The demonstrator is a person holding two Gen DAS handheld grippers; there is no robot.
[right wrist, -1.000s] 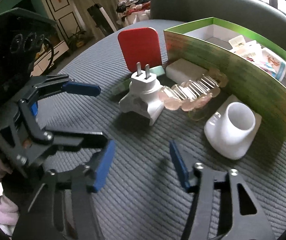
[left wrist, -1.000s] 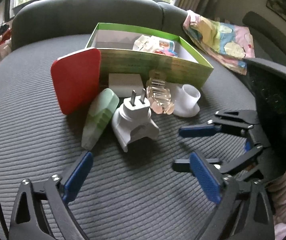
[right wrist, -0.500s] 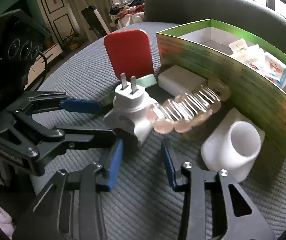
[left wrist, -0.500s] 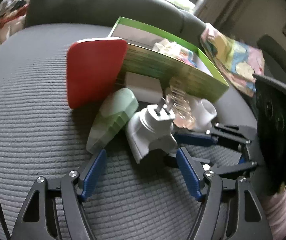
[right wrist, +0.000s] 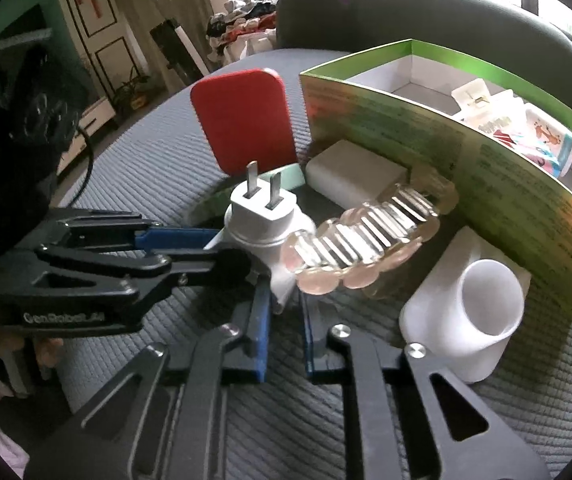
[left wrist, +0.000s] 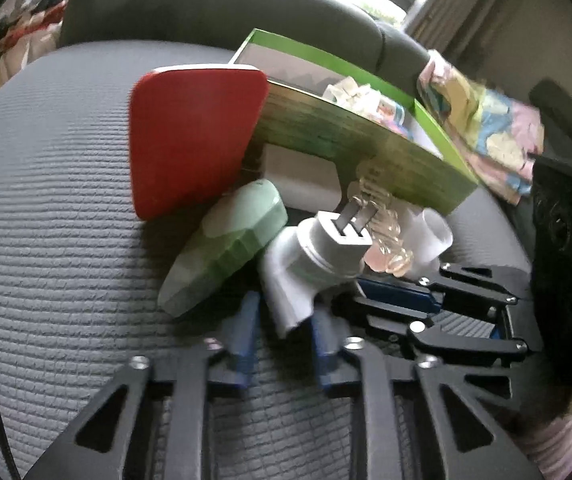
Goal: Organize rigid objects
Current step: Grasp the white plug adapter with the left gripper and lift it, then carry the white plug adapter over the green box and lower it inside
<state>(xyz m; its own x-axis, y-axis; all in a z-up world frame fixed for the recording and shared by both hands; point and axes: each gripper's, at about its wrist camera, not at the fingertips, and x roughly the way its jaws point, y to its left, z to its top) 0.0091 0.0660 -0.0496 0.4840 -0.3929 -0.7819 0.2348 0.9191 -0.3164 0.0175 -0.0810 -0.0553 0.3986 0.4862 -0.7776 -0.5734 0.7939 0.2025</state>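
A grey ribbed cushion (left wrist: 45,240) fills the foreground, with a sofa back and bright windows behind it. Both tools have just been closing: the left gripper (left wrist: 283,330) now pinches one lower leg of the white plug adapter (left wrist: 310,264), and the right gripper (right wrist: 283,322) has clamped its other leg from the opposite side, so the adapter looks ready to be lifted together. Just behind it stands the green box (right wrist: 506,184), open-topped, already holding small packets and a pale clip, while the clear hair claw (right wrist: 366,248) and white cup (right wrist: 482,304) wait outside.
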